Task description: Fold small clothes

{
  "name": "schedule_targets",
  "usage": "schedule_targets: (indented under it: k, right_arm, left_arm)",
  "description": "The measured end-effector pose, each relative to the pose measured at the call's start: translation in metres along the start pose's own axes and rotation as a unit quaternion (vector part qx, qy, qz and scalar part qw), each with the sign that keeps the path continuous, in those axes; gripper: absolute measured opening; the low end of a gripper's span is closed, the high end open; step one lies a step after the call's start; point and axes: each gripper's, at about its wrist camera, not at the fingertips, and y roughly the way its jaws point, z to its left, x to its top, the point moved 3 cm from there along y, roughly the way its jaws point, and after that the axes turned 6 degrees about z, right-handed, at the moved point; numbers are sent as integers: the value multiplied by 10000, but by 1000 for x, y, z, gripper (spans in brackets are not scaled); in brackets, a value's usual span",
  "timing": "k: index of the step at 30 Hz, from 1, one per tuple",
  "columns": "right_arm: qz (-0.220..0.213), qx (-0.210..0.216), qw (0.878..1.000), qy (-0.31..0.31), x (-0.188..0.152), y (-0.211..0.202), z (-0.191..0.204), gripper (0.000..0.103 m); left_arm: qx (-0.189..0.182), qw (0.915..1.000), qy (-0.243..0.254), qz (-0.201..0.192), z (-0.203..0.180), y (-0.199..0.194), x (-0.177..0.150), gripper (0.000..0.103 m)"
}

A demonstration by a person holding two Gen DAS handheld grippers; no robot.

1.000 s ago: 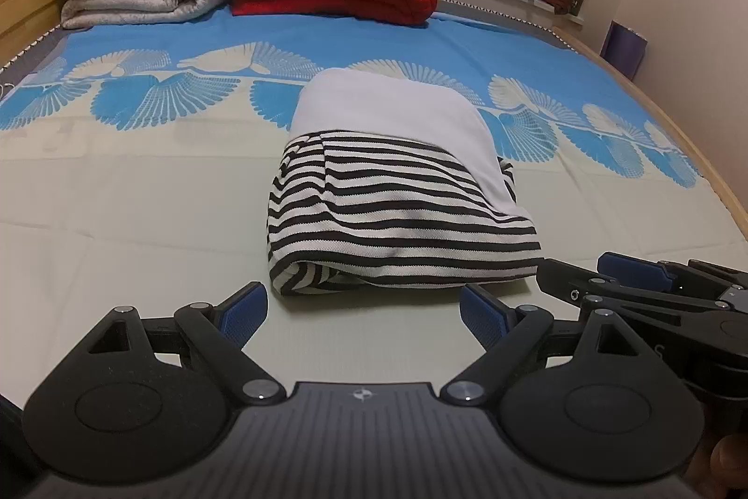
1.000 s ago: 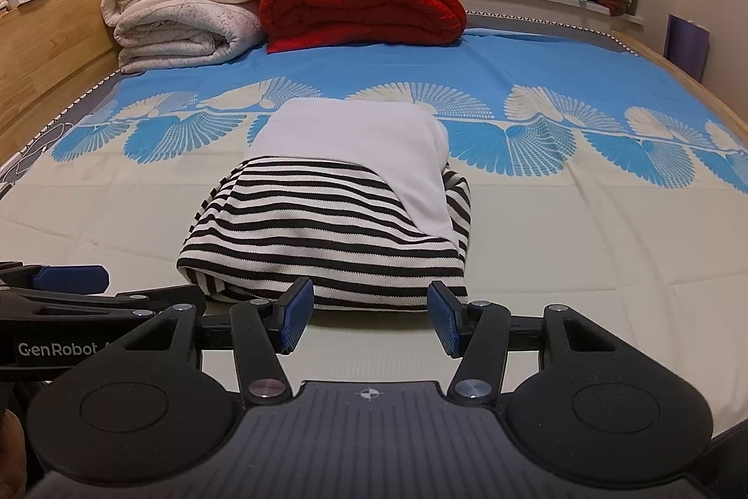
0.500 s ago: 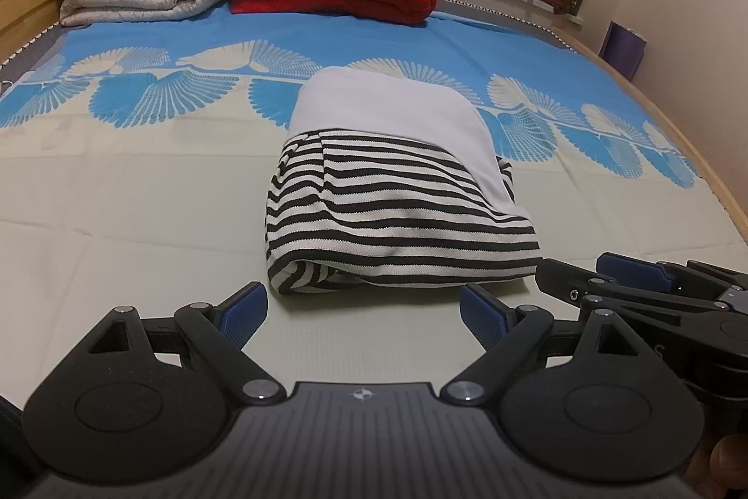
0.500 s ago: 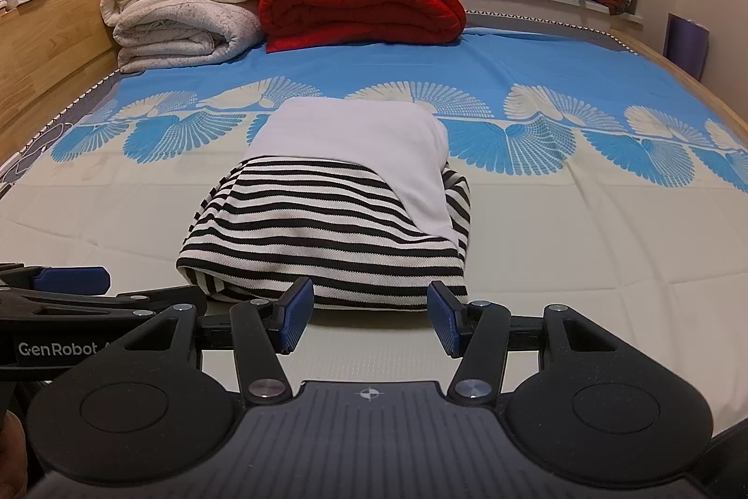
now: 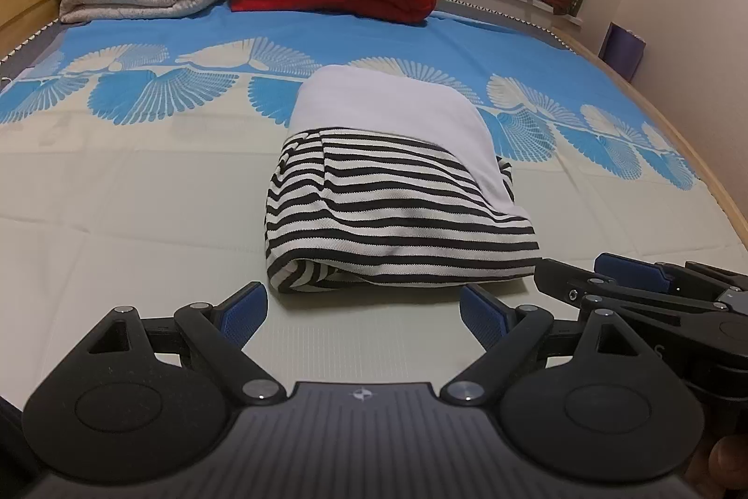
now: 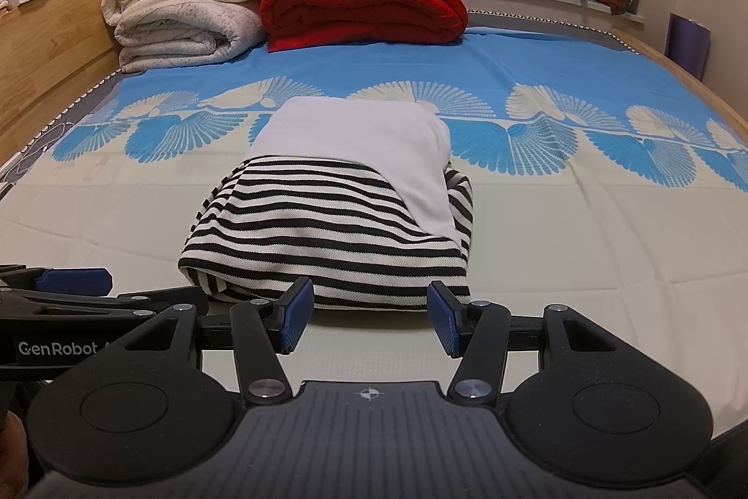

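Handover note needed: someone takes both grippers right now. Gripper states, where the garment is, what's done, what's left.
Left gripper: open, empty, just short of the near edge of the striped garment, not touching.
Right gripper: open, empty, at the same near edge; no pad presses on cloth.
Garment: folded into a compact bundle in the middle of the bed, striped part towards the grippers, plain white part at the far end.
Done: the fold looks essentially finished; edges are tucked, nothing trails out.
Left: probably only a tidy-up or moving it aside. No other small clothes visible waiting; the blankets at the head of the bed are already folded.
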Motion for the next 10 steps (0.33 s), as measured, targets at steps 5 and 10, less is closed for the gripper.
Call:
schedule_targets:
  k: [5,10]
  right_arm:
    - [0,4,10000,0,0,0,0,56]
    - [2,4,10000,1,0,0,-1,55]
  left_arm:
    - [2,10000,25,-30,-1,0,0,92]
    - [2,10000,34,-40,-1,-1,0,92]
